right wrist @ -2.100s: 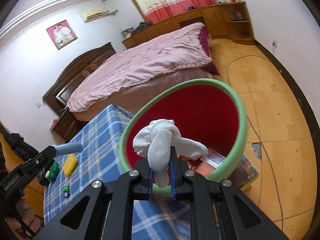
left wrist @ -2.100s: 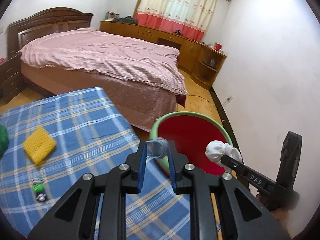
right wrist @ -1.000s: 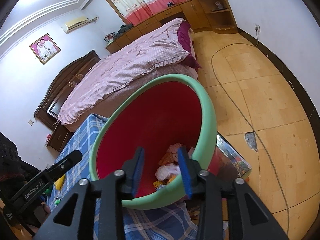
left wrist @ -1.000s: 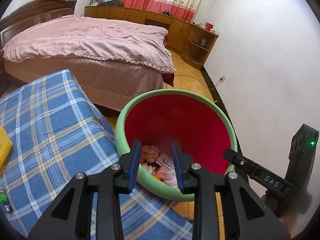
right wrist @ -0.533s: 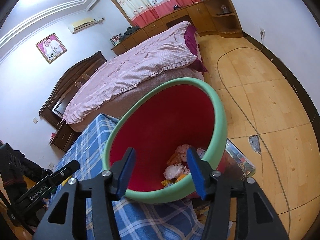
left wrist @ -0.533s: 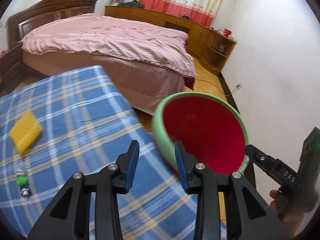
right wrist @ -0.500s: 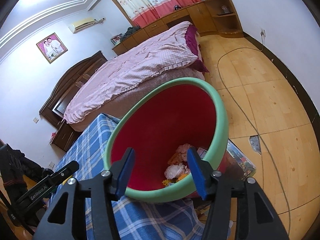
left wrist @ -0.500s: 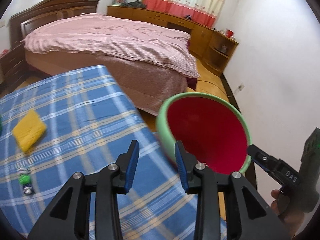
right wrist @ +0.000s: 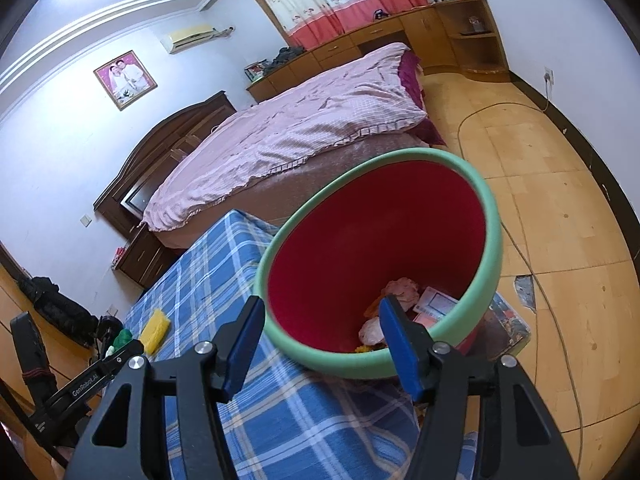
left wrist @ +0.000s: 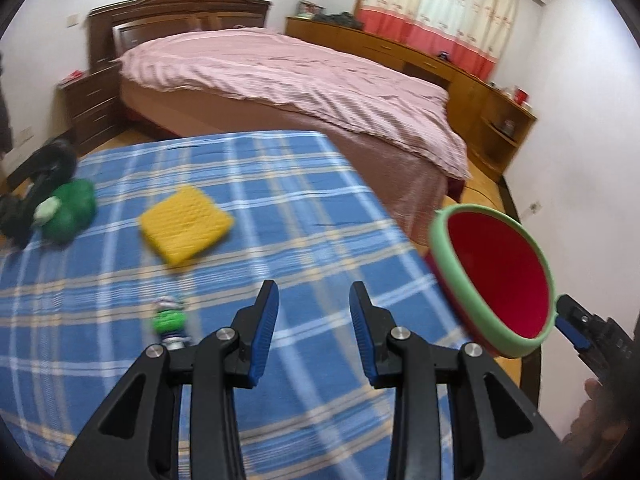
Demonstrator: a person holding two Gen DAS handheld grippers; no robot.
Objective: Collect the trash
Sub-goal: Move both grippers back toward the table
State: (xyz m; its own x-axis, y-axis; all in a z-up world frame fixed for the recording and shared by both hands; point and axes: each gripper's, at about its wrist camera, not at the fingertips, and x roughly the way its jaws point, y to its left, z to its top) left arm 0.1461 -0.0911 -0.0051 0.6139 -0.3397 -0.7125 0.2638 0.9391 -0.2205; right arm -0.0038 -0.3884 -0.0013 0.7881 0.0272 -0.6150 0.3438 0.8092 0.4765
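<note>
Both grippers empty beside the bin, next piece of trash still to be fetched.

On the blue plaid table [left wrist: 304, 208], toward its far left corner, sits a green plush thing [left wrist: 70, 212]; just right of it a yellow sponge [left wrist: 186, 229], and nearer the front edge a small green bottle [left wrist: 170, 322], lying down. The left gripper [left wrist: 314, 310] hangs over the cloth, jaws parted, nothing between them. Off the table's right edge stands the red bin [right wrist: 380, 256] with trash inside; the right gripper [right wrist: 322, 334] points at it, jaws spread wide and empty. I'd judge the bottle comes next: lower, straddle, pinch.
</note>
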